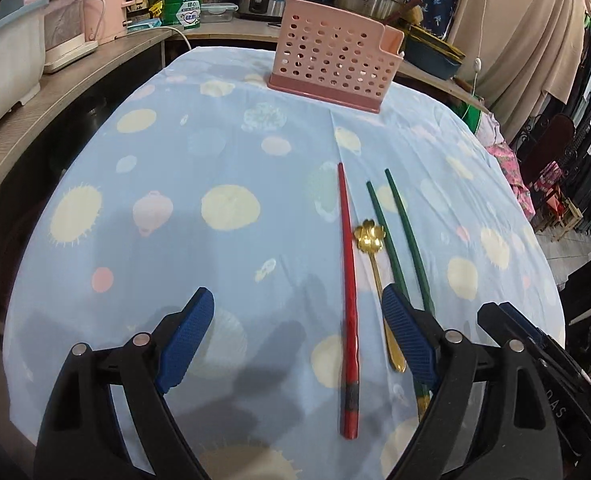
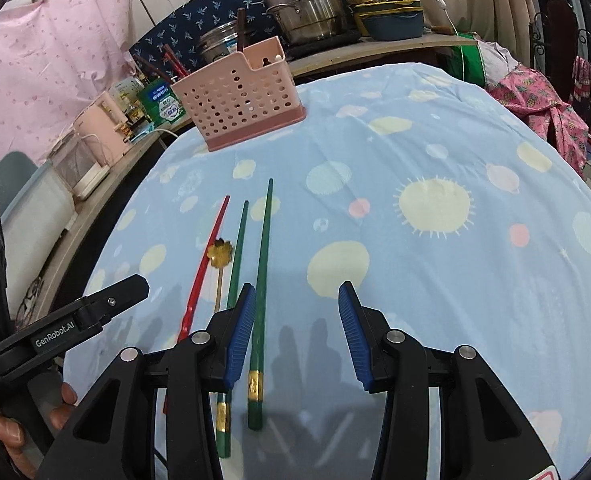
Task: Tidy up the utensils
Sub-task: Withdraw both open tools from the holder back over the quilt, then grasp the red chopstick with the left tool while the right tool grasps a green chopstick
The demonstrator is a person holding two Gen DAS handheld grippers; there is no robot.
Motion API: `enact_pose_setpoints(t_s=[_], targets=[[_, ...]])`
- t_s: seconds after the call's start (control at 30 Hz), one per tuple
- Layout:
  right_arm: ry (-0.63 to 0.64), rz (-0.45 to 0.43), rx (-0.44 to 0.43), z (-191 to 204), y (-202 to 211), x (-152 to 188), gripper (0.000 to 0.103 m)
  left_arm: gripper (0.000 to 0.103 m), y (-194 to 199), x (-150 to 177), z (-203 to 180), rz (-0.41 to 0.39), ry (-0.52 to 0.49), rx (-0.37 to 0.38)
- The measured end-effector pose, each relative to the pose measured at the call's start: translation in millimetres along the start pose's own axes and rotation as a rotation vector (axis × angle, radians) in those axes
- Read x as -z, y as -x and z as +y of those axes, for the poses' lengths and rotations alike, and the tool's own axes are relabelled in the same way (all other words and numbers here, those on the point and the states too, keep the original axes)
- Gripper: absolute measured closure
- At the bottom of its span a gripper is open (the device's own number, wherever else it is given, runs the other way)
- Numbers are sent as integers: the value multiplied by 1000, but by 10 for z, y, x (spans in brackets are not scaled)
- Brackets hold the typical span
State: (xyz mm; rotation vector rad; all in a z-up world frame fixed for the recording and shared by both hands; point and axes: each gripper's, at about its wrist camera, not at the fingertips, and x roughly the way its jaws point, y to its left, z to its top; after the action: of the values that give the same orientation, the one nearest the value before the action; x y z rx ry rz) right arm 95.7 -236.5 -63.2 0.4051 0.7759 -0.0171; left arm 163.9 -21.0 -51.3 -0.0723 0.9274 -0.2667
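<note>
Tongs, left and right, wide apart, empty.

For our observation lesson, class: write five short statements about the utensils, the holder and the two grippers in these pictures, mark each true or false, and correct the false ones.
1. Both the left gripper and the right gripper are open and hold nothing. True.
2. The gold spoon stands in the pink holder. False: it lies on the tablecloth.
3. Two green chopsticks lie on the cloth. True.
4. The red chopstick lies right of the green ones. False: it lies to their left.
5. The spoon's bowl is round and plain. False: it is flower-shaped.
</note>
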Motion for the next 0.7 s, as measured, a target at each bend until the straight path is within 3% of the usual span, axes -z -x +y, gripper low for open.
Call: enact_pose_setpoints(t_s=[0.37,0.7], targets=[[122,19,45,194,63,418,61,21,1,491,-106,31,-94,-53],[139,31,52,233,24,503,61,22,-40,537,-148,8,-143,-107]])
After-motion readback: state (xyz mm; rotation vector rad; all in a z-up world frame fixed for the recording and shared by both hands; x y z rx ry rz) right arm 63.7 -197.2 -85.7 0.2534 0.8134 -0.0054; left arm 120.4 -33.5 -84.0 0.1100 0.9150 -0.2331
